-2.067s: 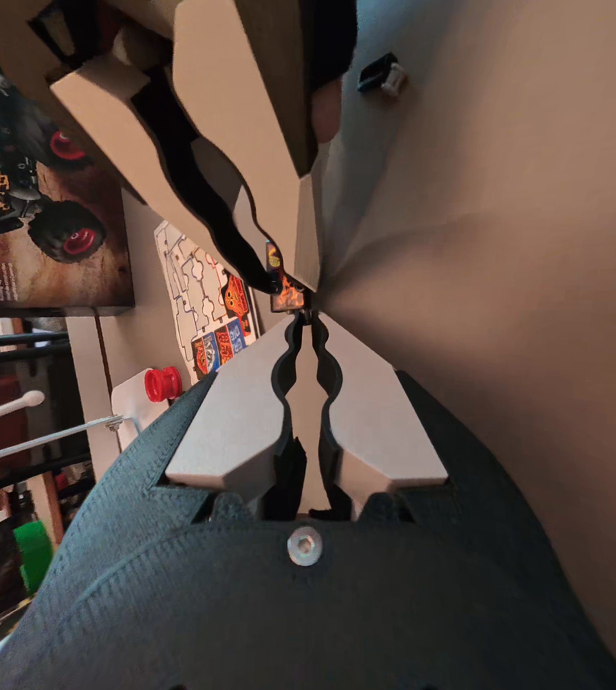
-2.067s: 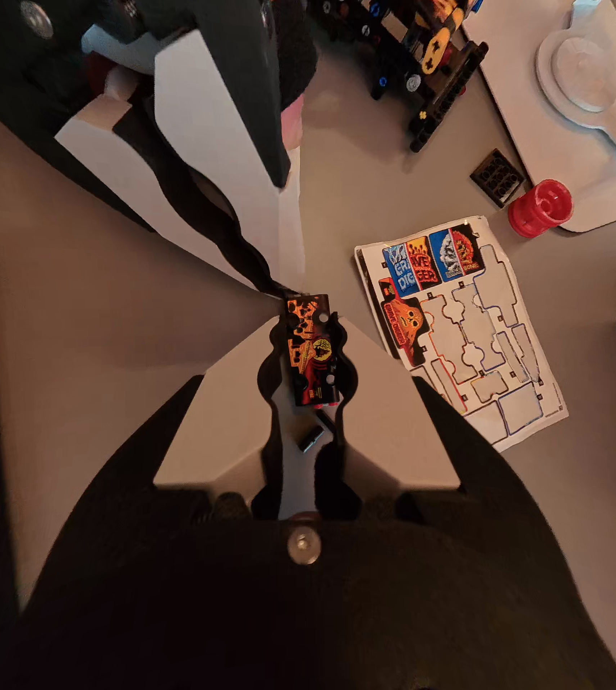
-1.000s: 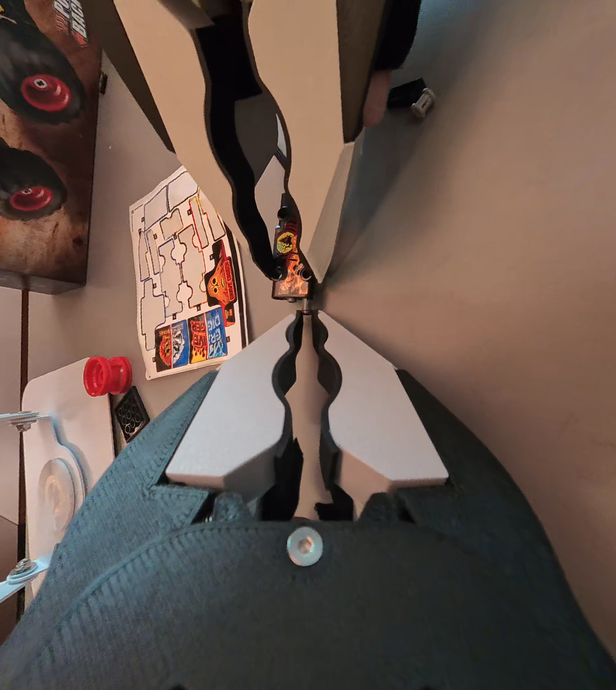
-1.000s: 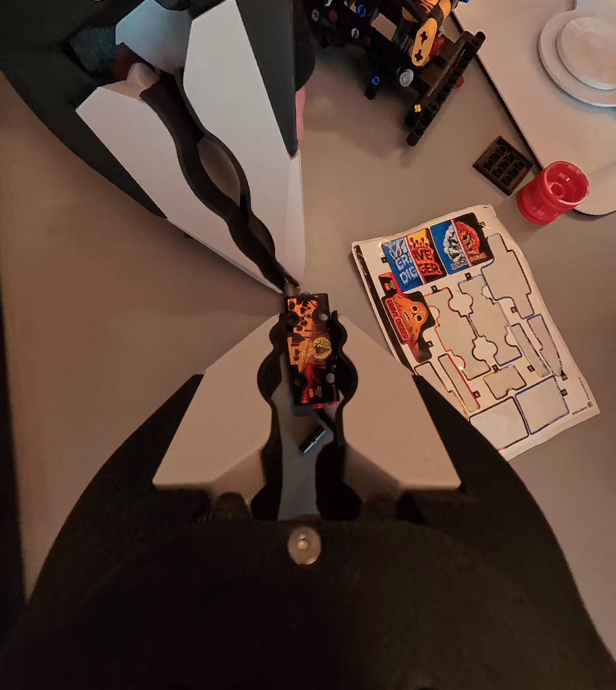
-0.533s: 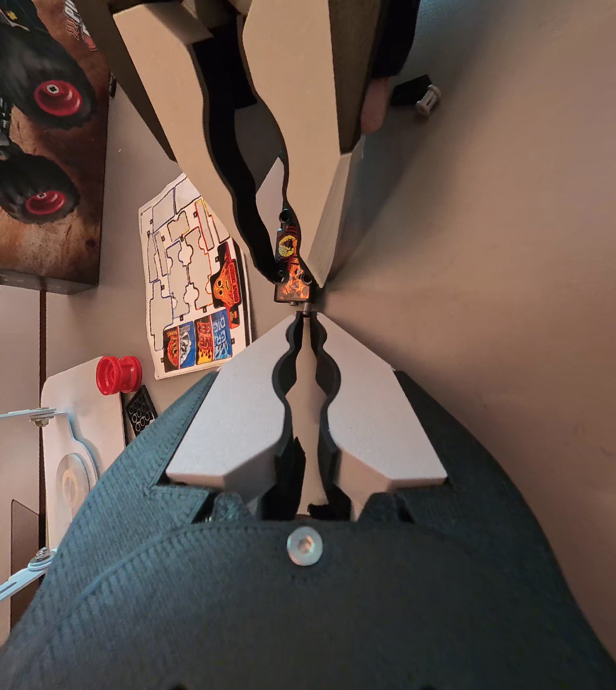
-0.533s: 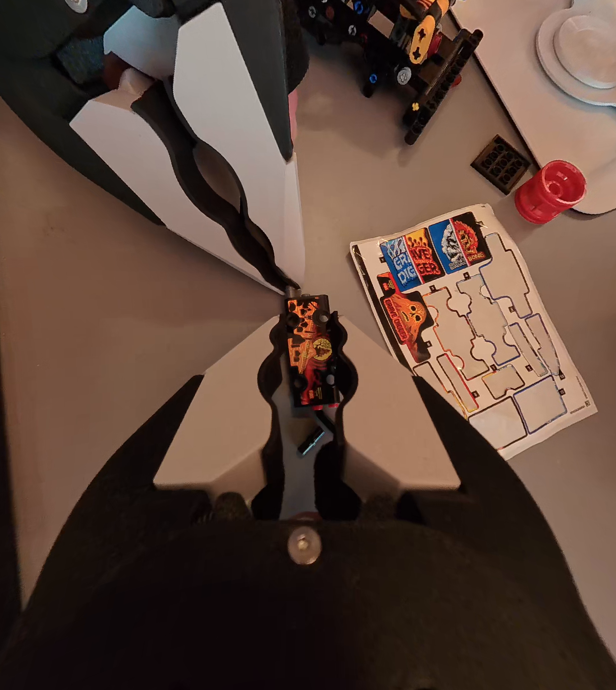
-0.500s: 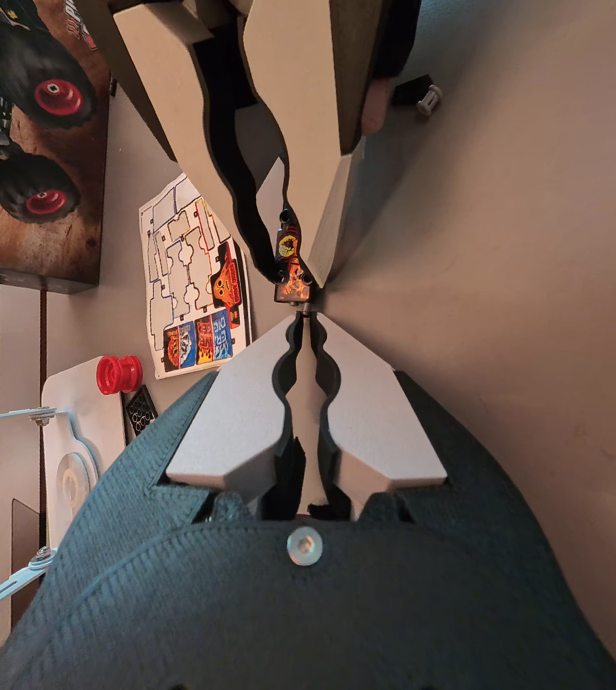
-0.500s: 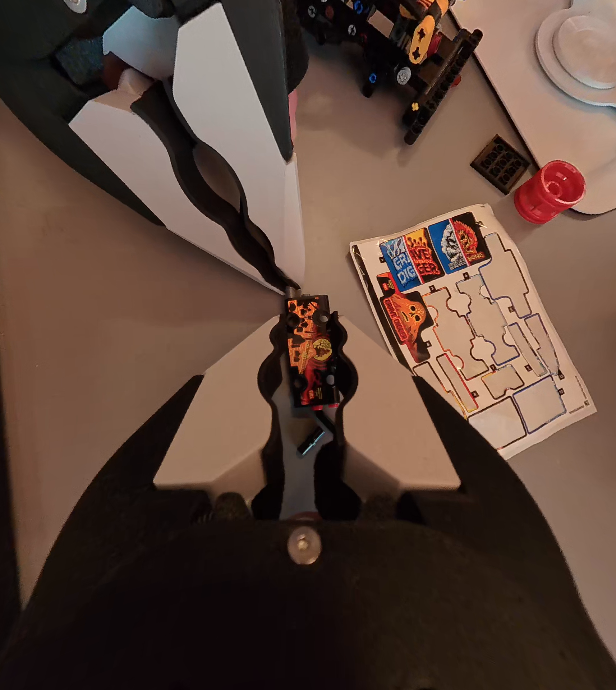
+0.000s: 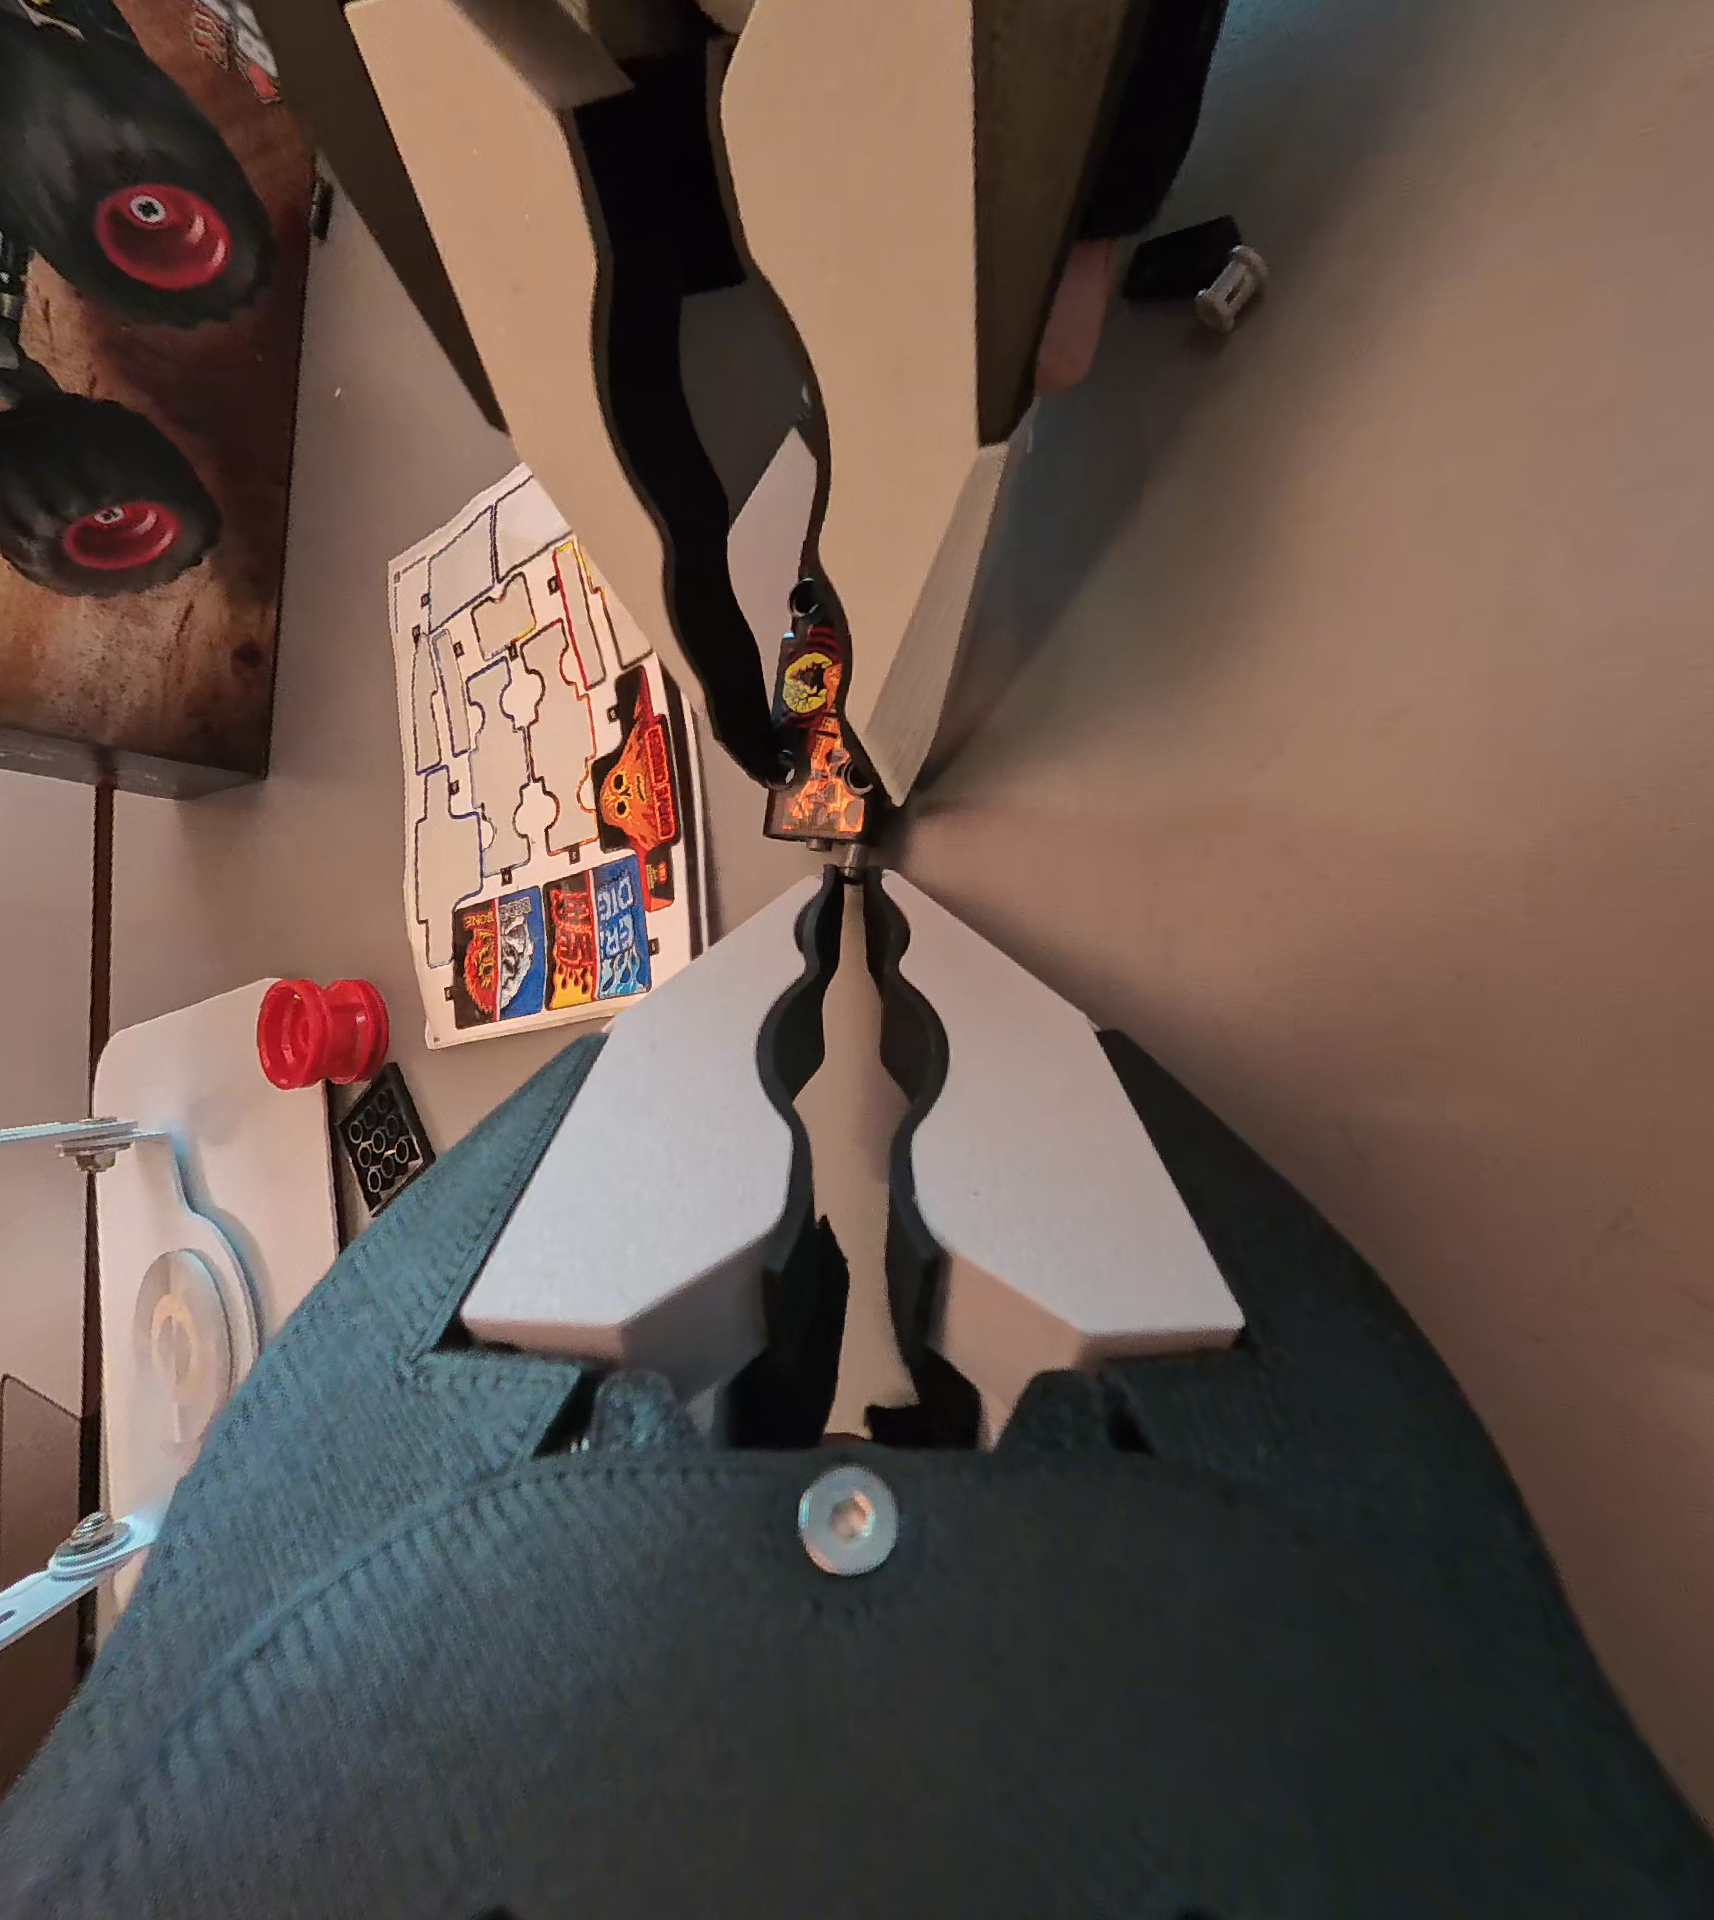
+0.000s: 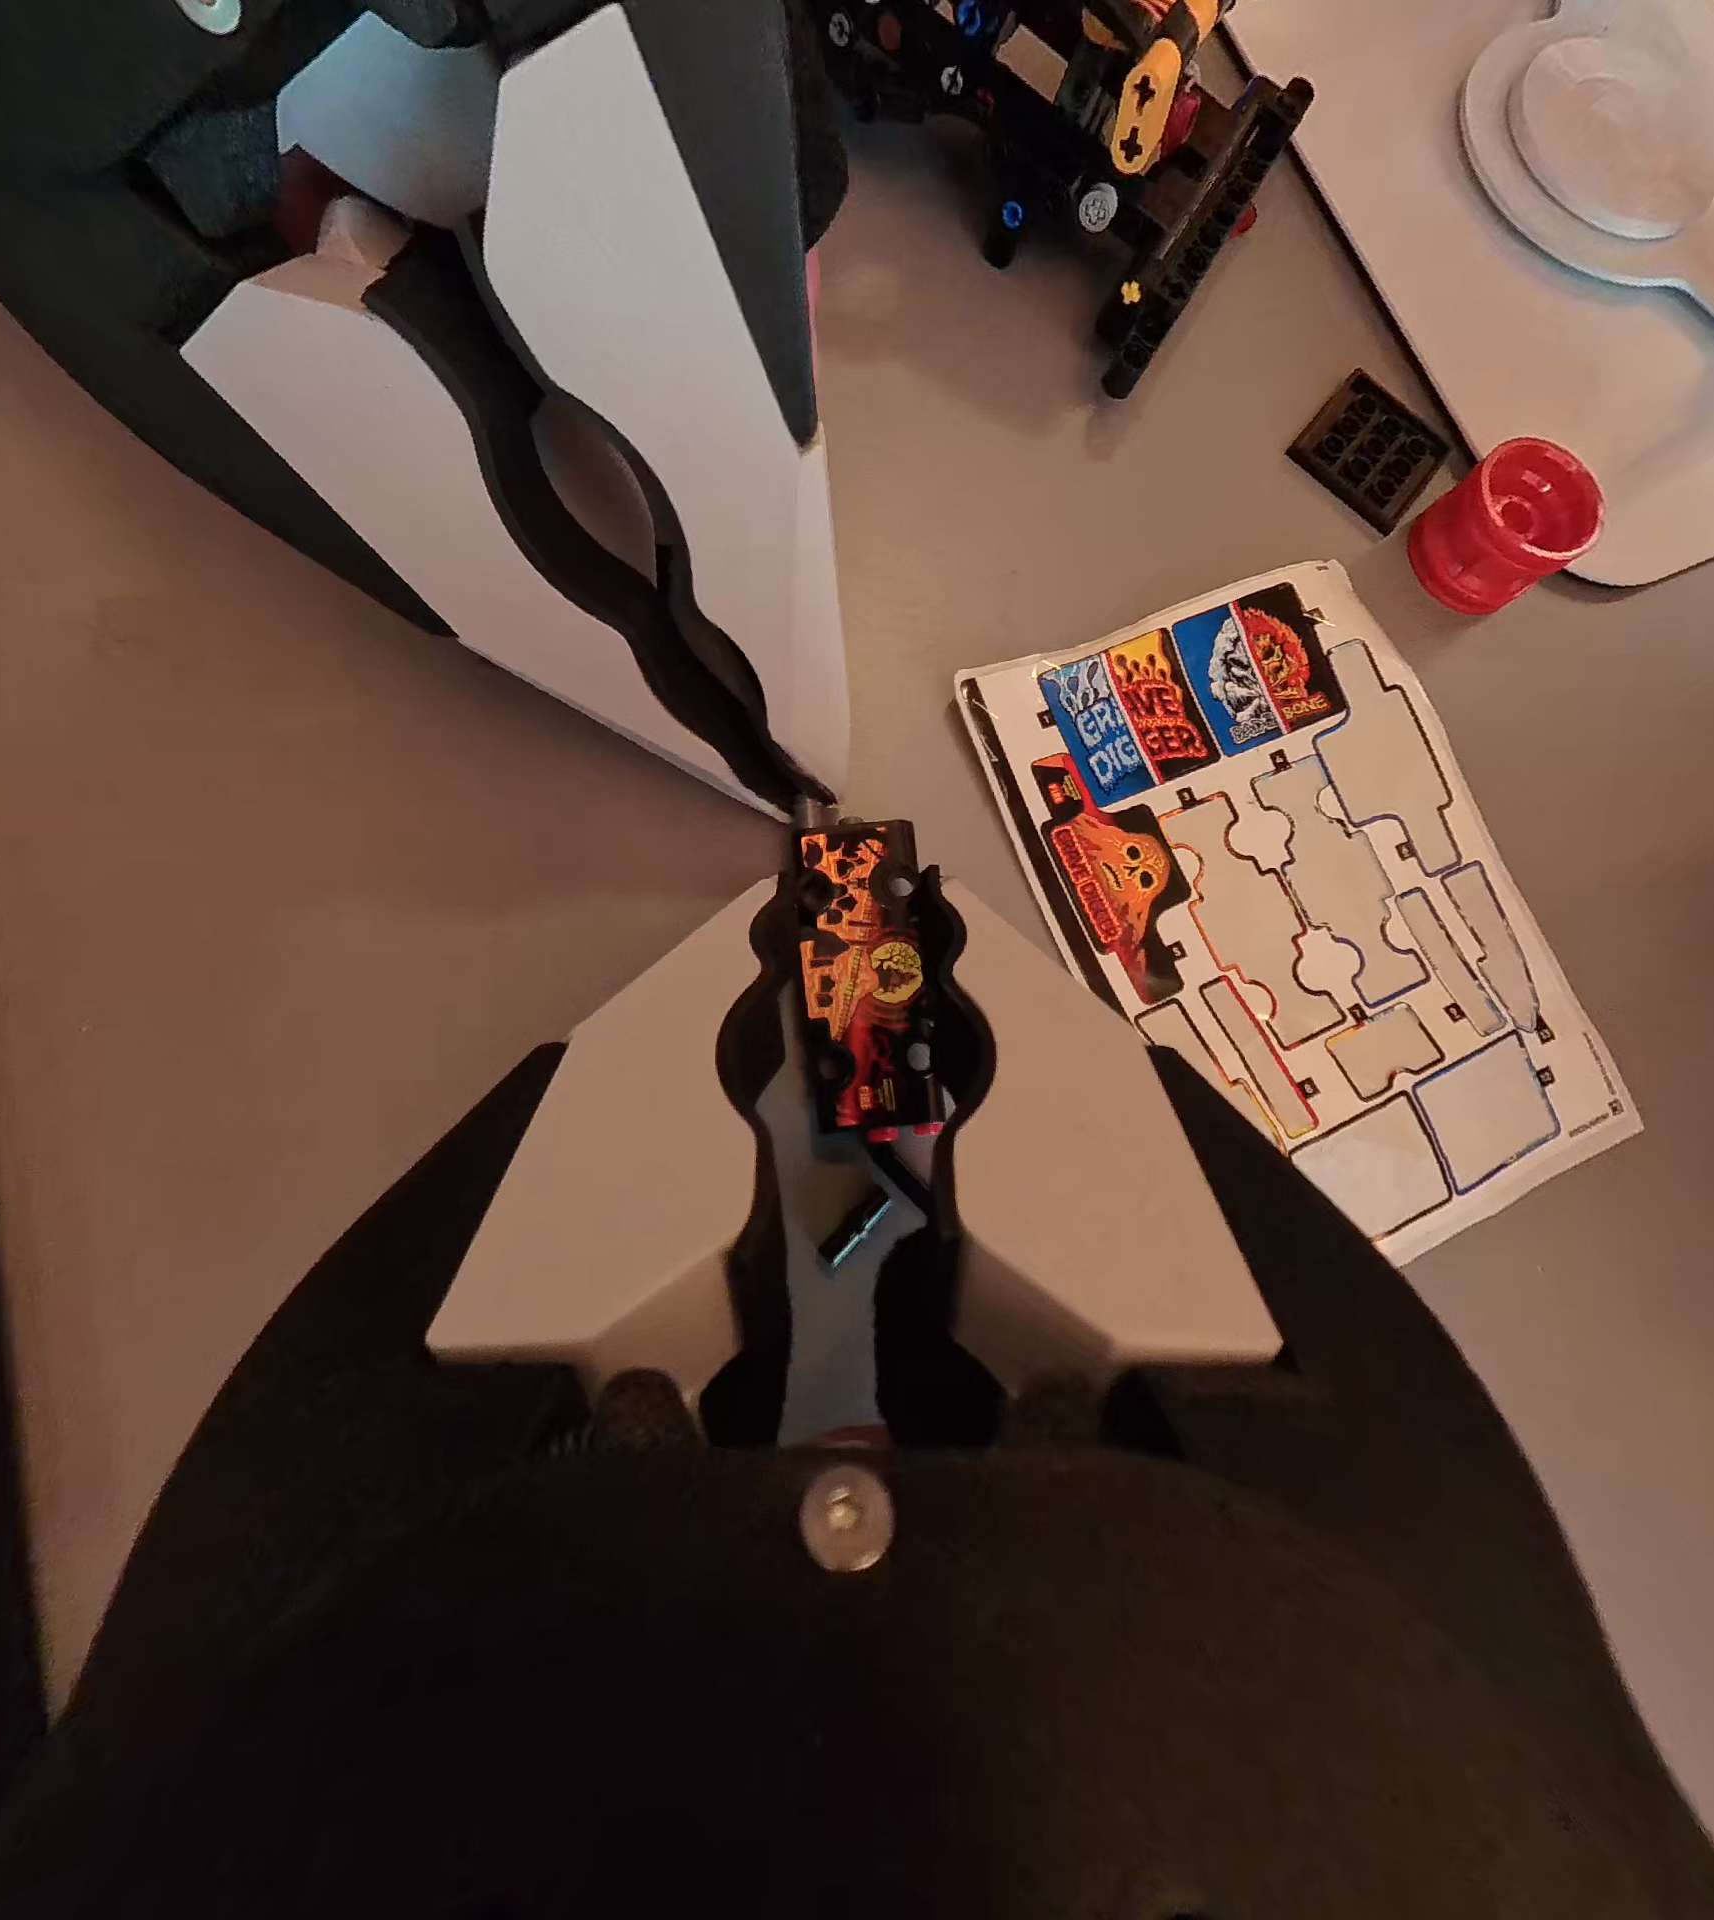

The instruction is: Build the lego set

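A plain grey tabletop (image 10: 261, 831) under dim, warm light fills both views; past its edge in the left wrist view the room is dark and hard to make out.

On the table lie one sticker sheet (image 10: 1289, 914) with most stickers already peeled off, one red wheel hub (image 10: 1502, 525), one small black plate (image 10: 1367, 447), one partly built black chassis (image 10: 1133, 135) and one set box (image 9: 84, 364) picturing a monster truck. A white stand base (image 10: 1601, 260) sits beside the hub.

The right gripper (image 10: 853, 935) is clamped on one black panel with flame stickers (image 10: 858, 977). The panel is held above the table, its long axis running along the fingers, with one end poking out past the fingertips.

The left gripper (image 9: 851, 878) is pinched on a small grey pin (image 9: 851, 854), or so it appears, whose tip meets the panel's outer end. Another loose pin (image 10: 855, 1231) lies on the table below.
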`<action>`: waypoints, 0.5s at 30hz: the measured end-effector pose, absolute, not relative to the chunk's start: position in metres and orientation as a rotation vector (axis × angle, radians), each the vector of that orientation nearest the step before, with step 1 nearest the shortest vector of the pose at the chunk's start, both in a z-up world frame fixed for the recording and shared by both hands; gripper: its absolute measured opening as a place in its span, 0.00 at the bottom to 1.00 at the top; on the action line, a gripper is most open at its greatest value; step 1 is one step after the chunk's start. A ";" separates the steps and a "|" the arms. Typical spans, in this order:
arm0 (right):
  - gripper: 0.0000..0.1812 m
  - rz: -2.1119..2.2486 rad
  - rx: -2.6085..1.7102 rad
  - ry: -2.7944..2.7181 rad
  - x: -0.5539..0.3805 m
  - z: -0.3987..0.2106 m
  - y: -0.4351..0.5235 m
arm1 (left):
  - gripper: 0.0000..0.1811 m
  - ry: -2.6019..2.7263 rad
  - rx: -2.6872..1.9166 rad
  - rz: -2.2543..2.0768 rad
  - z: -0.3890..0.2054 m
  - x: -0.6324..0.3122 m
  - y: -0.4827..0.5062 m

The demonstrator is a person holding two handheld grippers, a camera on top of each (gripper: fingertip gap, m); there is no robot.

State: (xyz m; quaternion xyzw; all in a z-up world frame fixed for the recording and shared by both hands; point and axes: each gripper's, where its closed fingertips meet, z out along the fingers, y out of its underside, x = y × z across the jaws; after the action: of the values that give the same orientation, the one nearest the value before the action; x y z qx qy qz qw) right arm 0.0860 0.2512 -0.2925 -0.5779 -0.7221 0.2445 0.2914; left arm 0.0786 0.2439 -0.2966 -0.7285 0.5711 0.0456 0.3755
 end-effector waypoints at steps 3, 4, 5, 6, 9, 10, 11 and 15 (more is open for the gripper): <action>0.11 0.673 -1.557 -1.908 0.086 -0.292 0.253 | 0.02 1.438 -1.879 0.091 -0.297 0.078 0.246; 0.11 0.671 -1.556 -1.905 0.086 -0.292 0.254 | 0.02 1.431 -1.883 0.082 -0.296 0.078 0.246; 0.11 0.672 -1.557 -1.902 0.086 -0.291 0.254 | 0.02 1.424 -1.884 0.079 -0.296 0.078 0.247; 0.11 0.676 -1.561 -1.897 0.086 -0.291 0.254 | 0.02 1.419 -1.886 0.077 -0.296 0.078 0.247; 0.11 0.681 -1.567 -1.887 0.086 -0.291 0.256 | 0.02 1.402 -1.889 0.075 -0.296 0.078 0.248; 0.11 0.684 -1.569 -1.884 0.086 -0.290 0.256 | 0.02 1.396 -1.891 0.074 -0.295 0.078 0.249; 0.11 0.686 -1.570 -1.882 0.086 -0.291 0.256 | 0.02 1.390 -1.893 0.070 -0.295 0.078 0.249; 0.11 0.687 -1.571 -1.874 0.085 -0.290 0.258 | 0.02 1.377 -1.897 0.062 -0.295 0.078 0.250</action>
State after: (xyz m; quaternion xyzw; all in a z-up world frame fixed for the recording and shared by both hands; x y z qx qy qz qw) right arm 0.0854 0.2576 -0.2902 -0.5906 -0.7047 0.2583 0.2962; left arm 0.0776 0.2500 -0.2950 -0.7457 0.5412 0.0245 0.3879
